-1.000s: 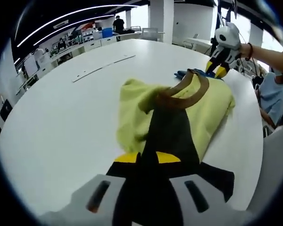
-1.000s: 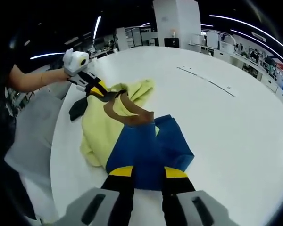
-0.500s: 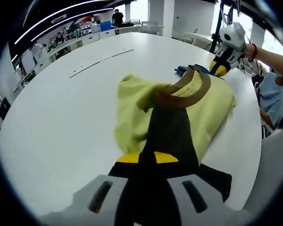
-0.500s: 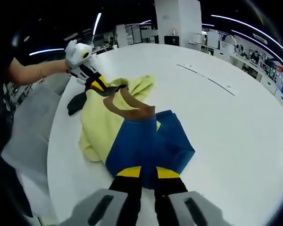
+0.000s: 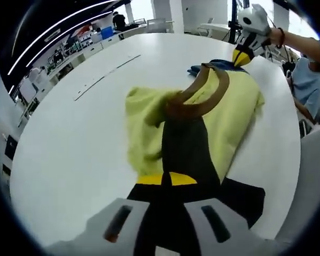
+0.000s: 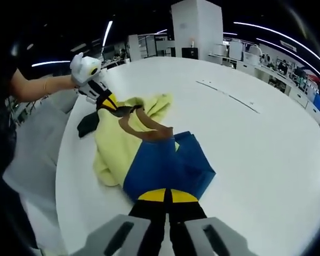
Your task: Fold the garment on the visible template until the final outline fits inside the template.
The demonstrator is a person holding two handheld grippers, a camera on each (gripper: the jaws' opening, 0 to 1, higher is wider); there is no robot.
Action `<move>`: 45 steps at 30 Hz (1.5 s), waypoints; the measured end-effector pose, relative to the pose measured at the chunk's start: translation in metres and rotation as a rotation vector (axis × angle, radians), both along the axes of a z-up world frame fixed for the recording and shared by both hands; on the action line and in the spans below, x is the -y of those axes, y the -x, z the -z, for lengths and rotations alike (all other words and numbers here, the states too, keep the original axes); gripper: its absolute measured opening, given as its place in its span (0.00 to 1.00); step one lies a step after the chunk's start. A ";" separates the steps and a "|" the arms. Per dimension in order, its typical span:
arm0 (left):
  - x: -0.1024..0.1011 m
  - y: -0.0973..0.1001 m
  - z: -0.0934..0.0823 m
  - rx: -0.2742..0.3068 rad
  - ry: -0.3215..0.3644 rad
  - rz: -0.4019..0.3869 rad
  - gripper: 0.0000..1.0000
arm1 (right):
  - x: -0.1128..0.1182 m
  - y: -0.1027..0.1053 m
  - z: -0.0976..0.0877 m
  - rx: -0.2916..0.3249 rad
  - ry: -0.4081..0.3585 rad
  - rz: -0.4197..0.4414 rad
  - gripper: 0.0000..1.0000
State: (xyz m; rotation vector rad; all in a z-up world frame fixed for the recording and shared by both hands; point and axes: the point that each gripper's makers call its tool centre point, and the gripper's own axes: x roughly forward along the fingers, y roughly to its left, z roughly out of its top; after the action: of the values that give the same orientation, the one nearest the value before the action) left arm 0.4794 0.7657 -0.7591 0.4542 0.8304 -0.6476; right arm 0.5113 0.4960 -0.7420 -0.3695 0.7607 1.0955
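A yellow garment with a brown collar lies crumpled on the round white table. My left gripper is shut on its black sleeve, which runs from the jaws up to the collar. My right gripper is shut on the blue sleeve. In the right gripper view the left gripper sits at the garment's far end, beside the black sleeve end. In the left gripper view the right gripper is at the blue cloth.
Thin line marks cross the table beyond the garment, also visible as line marks on the right. A person's forearm and grey clothing stand at the table's near edge. Desks and a white pillar fill the background.
The right gripper's jaws have closed from apart to together on the blue sleeve. The left gripper stays shut on the black sleeve. Both views have shifted slightly.
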 end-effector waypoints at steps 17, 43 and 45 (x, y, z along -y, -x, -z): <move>-0.012 -0.019 -0.068 0.171 0.077 -0.090 0.00 | -0.004 -0.011 -0.045 0.128 -0.057 0.014 0.00; -0.026 -0.118 -0.148 0.567 0.180 -0.430 0.00 | -0.025 -0.102 -0.104 0.344 -0.109 0.185 0.00; -0.030 -0.126 -0.150 0.581 0.202 -0.462 0.00 | -0.028 -0.111 -0.105 0.354 -0.122 0.204 0.00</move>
State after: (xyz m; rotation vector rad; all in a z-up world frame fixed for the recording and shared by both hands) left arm 0.6052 0.7954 -0.6093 0.2306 0.2903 -0.1461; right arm 0.6219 0.5236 -0.6366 -0.3617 0.4055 0.8497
